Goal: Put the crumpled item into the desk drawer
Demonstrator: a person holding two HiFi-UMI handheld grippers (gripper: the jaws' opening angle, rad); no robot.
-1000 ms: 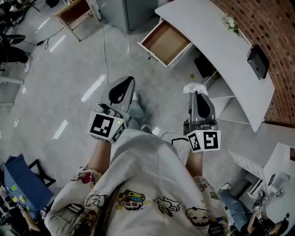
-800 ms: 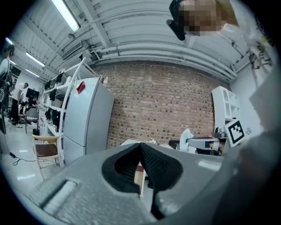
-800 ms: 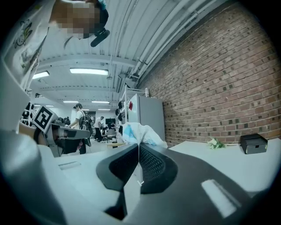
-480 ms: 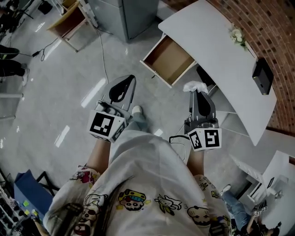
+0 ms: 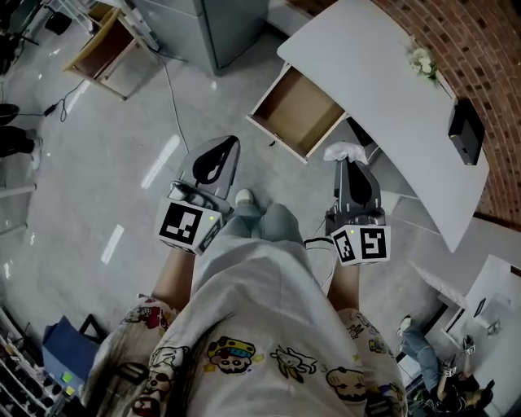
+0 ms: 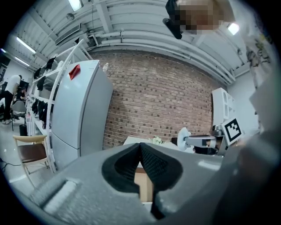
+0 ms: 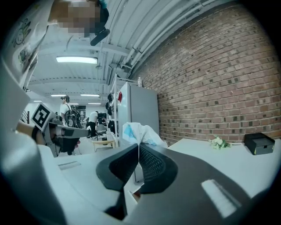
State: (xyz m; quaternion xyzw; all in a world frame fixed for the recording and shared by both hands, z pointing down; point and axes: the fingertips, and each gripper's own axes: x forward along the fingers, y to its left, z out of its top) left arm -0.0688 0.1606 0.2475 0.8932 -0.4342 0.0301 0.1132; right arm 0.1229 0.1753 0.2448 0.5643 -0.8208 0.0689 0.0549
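A crumpled white item with a blue patch sticks out past the tips of my right gripper, whose jaws are shut on it. It hangs in the air next to the open wooden drawer of the white desk, just right of the drawer's near corner. The drawer's inside looks bare. My left gripper is held level to the left, over the floor, jaws shut with nothing between them. In the left gripper view the right gripper and the white item show at the right.
A black box and a small white flower bunch sit on the desk. A grey cabinet and a wooden frame stand at the back left. A cable runs across the floor. The person's knee is between the grippers.
The desk and drawer have slid slightly down and nearer in the head view as the person steps toward them. Both grippers keep their pose and the right one still holds the item.
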